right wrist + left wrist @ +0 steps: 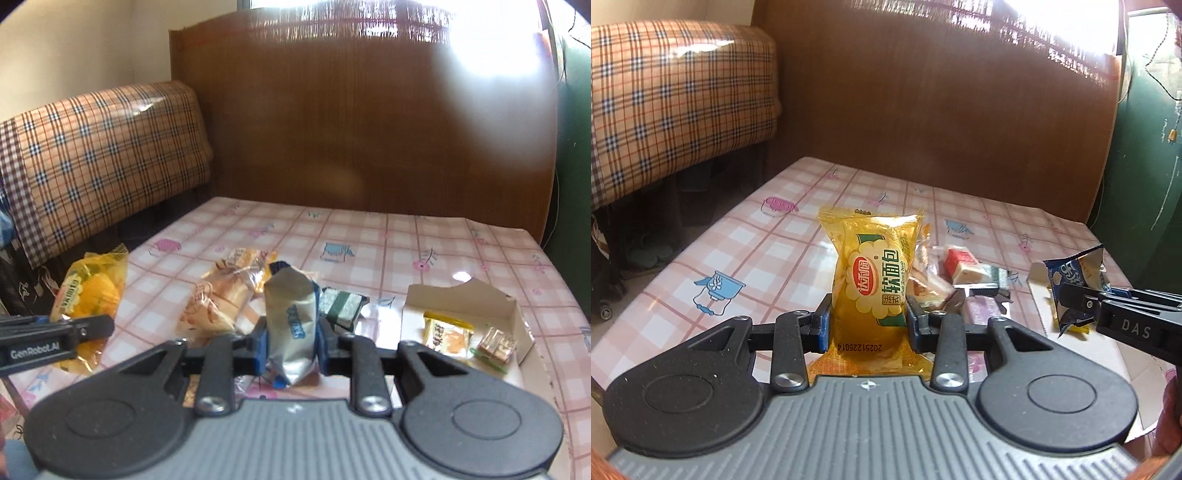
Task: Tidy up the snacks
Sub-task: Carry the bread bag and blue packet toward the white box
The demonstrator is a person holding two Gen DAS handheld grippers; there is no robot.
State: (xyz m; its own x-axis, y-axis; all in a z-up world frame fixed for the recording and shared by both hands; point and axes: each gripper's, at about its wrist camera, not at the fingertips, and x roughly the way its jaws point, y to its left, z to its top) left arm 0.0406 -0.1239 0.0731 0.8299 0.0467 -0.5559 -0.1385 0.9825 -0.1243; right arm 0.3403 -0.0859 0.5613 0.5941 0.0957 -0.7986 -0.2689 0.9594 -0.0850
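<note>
L gripper (868,320) has its jaws clamped on a yellow bread pack (870,280), held upright and lifted clear of the tabletop (746,243). R gripper (291,345) has its jaws clamped on a silver-blue snack pouch (291,321), also off the surface.

Landmark: the open cardboard box (491,295) on the pink checked tabletop. Inside it lie 2 small items: a yellow-orange sachet (447,338) and, just beside it toward the box's right wall, a small brown wrapped sweet (496,345). The silver-blue snack pouch hangs left of the box, near it but not over it. A dark green pack (343,308) lies just left of the box. Further left is a pile of clear-wrapped pastries (221,299). The yellow bread pack is farthest left from the box, well apart.
</note>
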